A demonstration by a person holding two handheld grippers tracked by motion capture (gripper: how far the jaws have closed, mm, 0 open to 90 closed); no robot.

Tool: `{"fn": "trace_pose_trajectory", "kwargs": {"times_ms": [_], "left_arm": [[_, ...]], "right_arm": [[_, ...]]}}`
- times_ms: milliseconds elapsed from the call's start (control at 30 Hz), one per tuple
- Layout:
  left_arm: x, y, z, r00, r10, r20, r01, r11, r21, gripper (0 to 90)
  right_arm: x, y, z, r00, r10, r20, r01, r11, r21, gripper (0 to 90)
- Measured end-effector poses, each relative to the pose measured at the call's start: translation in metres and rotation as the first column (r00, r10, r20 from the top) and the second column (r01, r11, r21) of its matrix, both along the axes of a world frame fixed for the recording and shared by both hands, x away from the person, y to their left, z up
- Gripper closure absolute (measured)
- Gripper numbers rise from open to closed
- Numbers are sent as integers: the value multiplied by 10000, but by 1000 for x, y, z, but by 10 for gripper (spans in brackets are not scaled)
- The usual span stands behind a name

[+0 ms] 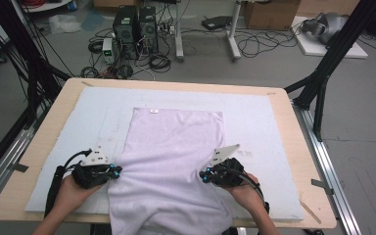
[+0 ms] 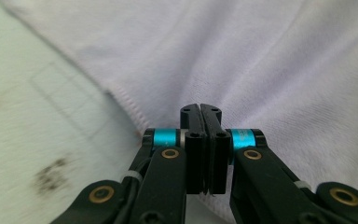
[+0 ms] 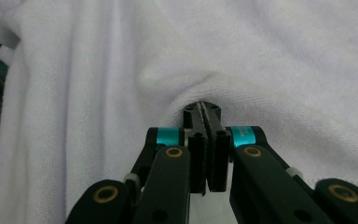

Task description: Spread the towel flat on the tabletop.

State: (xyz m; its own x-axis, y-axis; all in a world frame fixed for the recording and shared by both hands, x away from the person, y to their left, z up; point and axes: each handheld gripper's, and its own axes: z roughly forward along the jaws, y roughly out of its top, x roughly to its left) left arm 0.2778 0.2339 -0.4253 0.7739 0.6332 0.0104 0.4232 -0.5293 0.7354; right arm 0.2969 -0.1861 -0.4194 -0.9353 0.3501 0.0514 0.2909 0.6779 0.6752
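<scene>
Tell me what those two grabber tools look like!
Each gripper, left and right, is black, with two flat jaws on hinged arms. Brass-coloured rivets dot the arms, and shiny blue rings sit beside the jaws. A grey three-cornered plate with small holes rides on top of each. A black cable trails back from each past the person's hand. No sleeves show on the forearms.

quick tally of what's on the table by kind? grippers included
Towel: 1 (pale lilac, near end hangs over the table edge)
Mat: 1 (white, under the towel)
Grippers: 2, left gripper and right gripper, each with jaws shut on a side edge of the towel
Total: 4
</scene>
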Motion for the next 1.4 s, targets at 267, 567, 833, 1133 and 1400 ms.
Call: {"fn": "trace_pose_trajectory", "kwargs": {"times_ms": [267,567,833,1133,1400], "left_arm": [[-1,-1,-2,9999,137,-37,-137,9999,-79,689],[-2,-14,-9,9992,-350,-188,349,9994,-77,637],[-1,-18,-14,9982,-538,-267,538,9985,-13,856],[-3,-16,-10,9989,-408,-221,404,9990,-183,742],[3,-18,-8,9998,-125,-125,123,9998,-122,539]], "right_arm": [[3,4,-4,9997,179,192,-178,9998,-77,846],[-9,-13,-13,9993,-255,290,257,9997,-52,685],[-9,-14,-15,9999,78,101,-76,9997,-253,884],[-24,-65,16,9940,-902,618,914,9957,-155,877],[-22,-58,2,9971,-703,299,695,9972,285,670]]}}
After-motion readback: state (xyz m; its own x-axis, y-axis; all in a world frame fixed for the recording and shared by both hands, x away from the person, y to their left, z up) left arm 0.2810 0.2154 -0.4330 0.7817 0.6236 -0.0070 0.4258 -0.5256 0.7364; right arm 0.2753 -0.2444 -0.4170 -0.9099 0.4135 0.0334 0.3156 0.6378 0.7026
